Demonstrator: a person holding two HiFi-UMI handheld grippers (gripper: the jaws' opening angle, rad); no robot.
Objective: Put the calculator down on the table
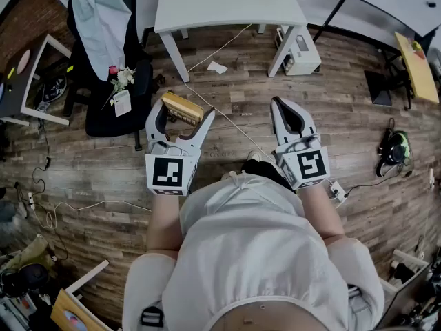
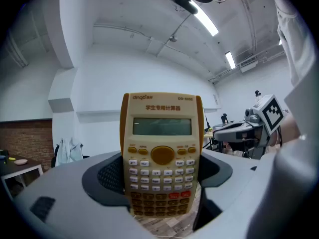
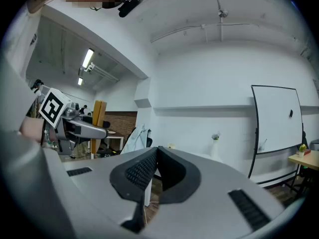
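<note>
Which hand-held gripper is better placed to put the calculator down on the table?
Left. The left hand-held gripper clamps the calculator upright between its jaws. The right hand-held gripper is shut and empty. The table lies ahead of both, so a handover is probably not needed.

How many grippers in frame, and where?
2. Left gripper at the head view's left, shut on the calculator; right gripper at the head view's right, jaws together, nothing between them. Neither is hidden.
</note>
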